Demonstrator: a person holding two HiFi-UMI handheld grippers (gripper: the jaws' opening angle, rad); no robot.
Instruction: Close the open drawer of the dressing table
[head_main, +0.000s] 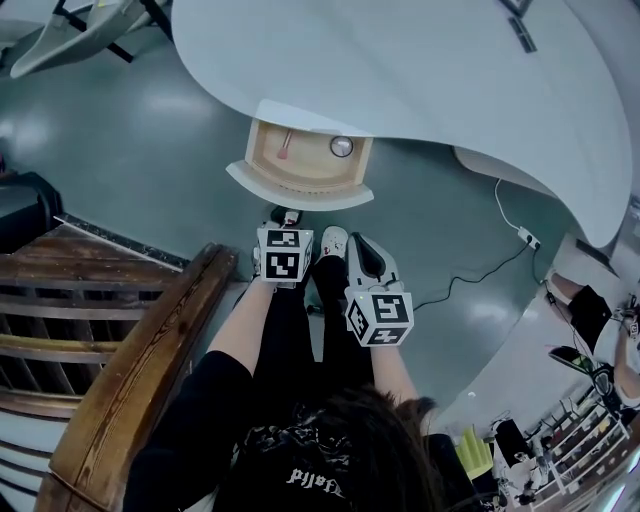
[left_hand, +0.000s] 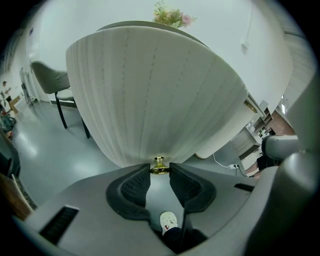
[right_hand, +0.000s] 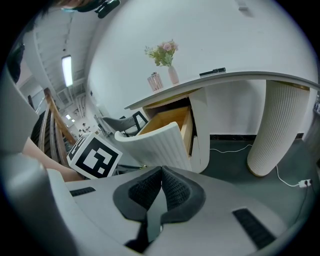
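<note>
Head view. Item: drawer (head_main: 300, 193), standing well out from under the table (head_main: 450, 80) top, straight ahead of the person. Wooden box with a curved, white, ribbed front. A small round item (head_main: 341, 146) lies inside.

Left gripper view. Left gripper (left_hand: 160, 173): jaws apart at the lower edge of the drawer front, with the brass knob (left_hand: 159, 164) at their tips, between them (whether the pads actually touch it cannot be made out).

Right gripper view. Right gripper (right_hand: 161, 173): jaws pressed together with nothing in them, off to the right of the drawer and apart from it.

Handling, by judgement:
- The drawer is a rigid box, probably light, and should slide straight under modest force.
- The knob is small, polished and likely slippery, so it is a poor thing to squeeze for a push.
- The broad front gives better purchase if pressed square near its middle, about the knob, so the box does not skew.
- The ribbed face looks stiff enough to bear this.
- Loose contents may shift under a hard shove, so a slow push is indicated.

Status: drawer not yet closed.
</note>
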